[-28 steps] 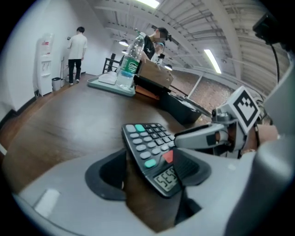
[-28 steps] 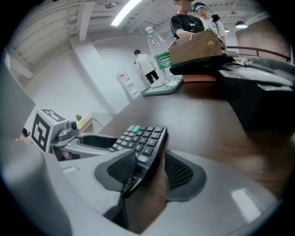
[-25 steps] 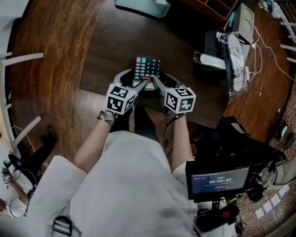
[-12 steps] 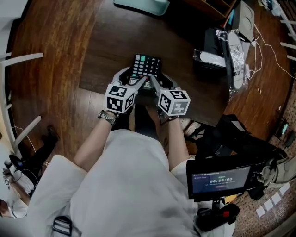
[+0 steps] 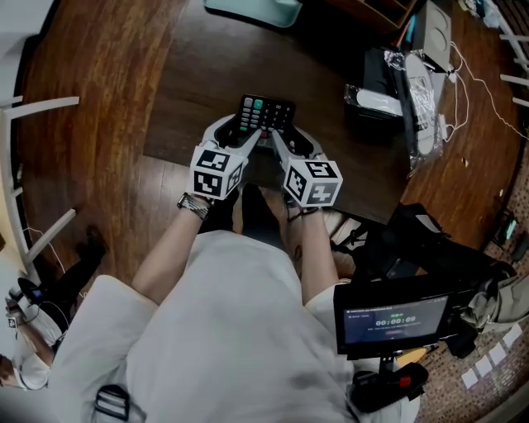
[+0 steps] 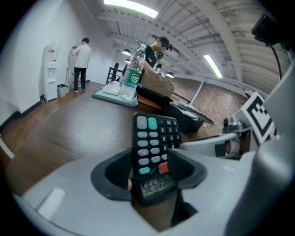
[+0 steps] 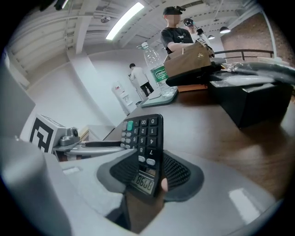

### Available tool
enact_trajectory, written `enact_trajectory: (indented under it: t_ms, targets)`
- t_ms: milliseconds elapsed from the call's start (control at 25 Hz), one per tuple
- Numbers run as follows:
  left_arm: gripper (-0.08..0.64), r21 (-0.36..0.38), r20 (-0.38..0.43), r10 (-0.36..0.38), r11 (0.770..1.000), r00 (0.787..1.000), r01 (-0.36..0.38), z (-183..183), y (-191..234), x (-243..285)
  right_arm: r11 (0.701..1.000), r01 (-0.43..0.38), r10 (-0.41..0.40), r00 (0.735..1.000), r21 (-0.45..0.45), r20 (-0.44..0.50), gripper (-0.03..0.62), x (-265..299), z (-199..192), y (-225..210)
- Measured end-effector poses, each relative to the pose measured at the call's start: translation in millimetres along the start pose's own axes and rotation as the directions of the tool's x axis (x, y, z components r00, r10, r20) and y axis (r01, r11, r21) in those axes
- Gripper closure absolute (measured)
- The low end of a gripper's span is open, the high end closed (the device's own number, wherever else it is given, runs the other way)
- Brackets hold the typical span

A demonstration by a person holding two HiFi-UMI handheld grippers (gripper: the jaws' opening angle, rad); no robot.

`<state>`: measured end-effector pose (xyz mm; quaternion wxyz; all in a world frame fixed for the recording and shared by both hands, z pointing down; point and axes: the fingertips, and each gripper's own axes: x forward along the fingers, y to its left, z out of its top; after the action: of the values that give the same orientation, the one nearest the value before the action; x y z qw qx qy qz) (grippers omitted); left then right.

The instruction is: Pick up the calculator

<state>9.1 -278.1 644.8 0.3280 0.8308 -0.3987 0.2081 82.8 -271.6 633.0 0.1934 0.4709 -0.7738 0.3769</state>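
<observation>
The black calculator (image 5: 263,114) with grey keys and one green key is between both grippers over the dark wooden table (image 5: 190,74). My left gripper (image 5: 250,136) reaches in from the near left. In the left gripper view the calculator (image 6: 154,147) stands tilted between the ribbed pads of that gripper (image 6: 152,174), display end nearest; the jaws are closing and the pads press its edges. My right gripper (image 5: 277,140) comes from the near right. Its jaws are opening slightly, and the pads of the right gripper (image 7: 147,177) still touch the calculator (image 7: 145,147).
A black box (image 5: 376,103) with a foil bag on it stands at the table's right. At the far edge lies a teal tray (image 5: 252,10) with a water bottle (image 6: 131,76). Behind me, low at the right, is a small monitor (image 5: 393,318). People stand in the background.
Both grippers and the calculator have shifted a little farther from me across the table. The left jaws have narrowed onto the calculator's display end, which now sits tilted.
</observation>
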Motion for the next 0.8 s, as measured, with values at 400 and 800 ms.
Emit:
enact_trajectory:
  t_ms: [400, 800]
  targets:
    - [0.377, 0.027, -0.007, 0.058, 0.998, 0.998, -0.058, -2, 4, 6, 0.998, 0.059, -0.059, 0.998, -0.037, -0.013, 0.433, 2, -6, -10]
    - [0.379, -0.01, -0.007, 0.051, 0.999, 0.999, -0.051, 5, 6, 11, 0.995, 0.089, -0.089, 0.996, -0.054, 0.015, 0.458, 2, 11, -15]
